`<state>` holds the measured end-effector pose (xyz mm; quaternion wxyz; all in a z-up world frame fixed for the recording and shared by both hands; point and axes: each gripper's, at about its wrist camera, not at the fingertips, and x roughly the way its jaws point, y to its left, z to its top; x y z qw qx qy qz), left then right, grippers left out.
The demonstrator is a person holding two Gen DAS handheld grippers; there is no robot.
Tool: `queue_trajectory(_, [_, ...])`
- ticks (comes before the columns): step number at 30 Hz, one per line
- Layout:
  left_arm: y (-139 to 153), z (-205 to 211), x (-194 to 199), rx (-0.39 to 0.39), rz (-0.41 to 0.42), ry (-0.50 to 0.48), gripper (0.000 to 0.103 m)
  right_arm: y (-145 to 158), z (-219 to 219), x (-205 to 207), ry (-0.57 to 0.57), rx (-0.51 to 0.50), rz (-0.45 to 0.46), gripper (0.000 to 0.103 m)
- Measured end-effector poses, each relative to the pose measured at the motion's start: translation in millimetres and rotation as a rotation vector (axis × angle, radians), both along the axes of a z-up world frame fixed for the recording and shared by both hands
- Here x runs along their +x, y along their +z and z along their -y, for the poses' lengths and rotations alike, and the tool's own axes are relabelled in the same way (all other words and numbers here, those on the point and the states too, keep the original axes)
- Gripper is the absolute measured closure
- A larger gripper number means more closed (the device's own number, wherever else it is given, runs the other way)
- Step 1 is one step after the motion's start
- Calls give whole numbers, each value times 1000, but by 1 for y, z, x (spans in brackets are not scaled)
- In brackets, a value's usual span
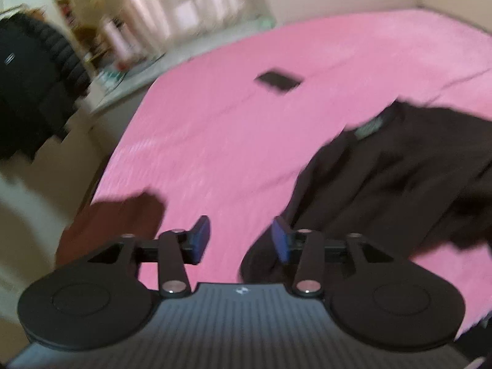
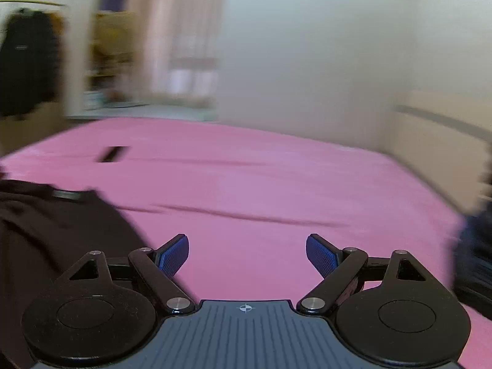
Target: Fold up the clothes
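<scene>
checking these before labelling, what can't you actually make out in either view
- Dark garment: motion blur hides its type in the left wrist view, and the right edge cuts it off; in the right wrist view the left edge crops it.
- Neck label: blurred, unreadable.
- Flat black object on the pink bedcover: too smeared to identify.
- Brown item: blurred, partly behind the left gripper.
- Dark blue thing: cut off by the right edge.
</scene>
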<state>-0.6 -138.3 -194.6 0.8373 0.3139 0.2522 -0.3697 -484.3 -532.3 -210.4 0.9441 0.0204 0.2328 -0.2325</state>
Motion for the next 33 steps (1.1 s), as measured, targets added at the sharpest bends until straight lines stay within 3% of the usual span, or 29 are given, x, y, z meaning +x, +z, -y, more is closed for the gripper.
queue_trajectory(3, [-12, 44, 7, 44, -8, -110, 51, -19, 1, 76, 192, 43, -69, 17])
queue_trajectory(6, [-50, 89, 33, 155, -38, -166, 53, -54, 13, 153, 334, 99, -166, 17])
queue_trajectory(8, [-71, 108, 50, 208, -96, -177, 64, -82, 20, 201, 407, 133, -244, 17])
queue_trajectory(9, [-72, 108, 52, 206, -98, -173, 79, -94, 24, 220, 418, 134, -273, 18])
queue_trajectory(11, [-73, 108, 57, 200, -103, -164, 93, -113, 37, 251, 428, 177, -331, 53])
queue_trajectory(12, [-74, 108, 60, 197, -106, -160, 95, -120, 41, 260, 425, 230, -344, 93])
queue_trajectory(13, [-75, 108, 62, 194, -109, -155, 95, -120, 44, 260, 414, 269, -331, 99])
queue_trajectory(15, [-74, 107, 66, 185, -111, -148, 96, -104, 43, 249, 391, 275, -282, 102])
queue_trajectory(18, [-31, 87, 48, 78, -40, -160, 96, -50, 20, 211, 380, 129, -189, 102])
queue_trajectory(23, [87, 32, -9, -161, 170, -163, 97, 70, -14, 106, 294, -113, 49, 102])
queue_trajectory(28, [197, -29, -86, -372, 386, -178, 96, 169, -56, 4, 201, -357, 302, 102])
queue_trajectory(33, [279, -64, -158, -521, 558, -196, 96, 234, -93, -81, 119, -532, 533, 102])
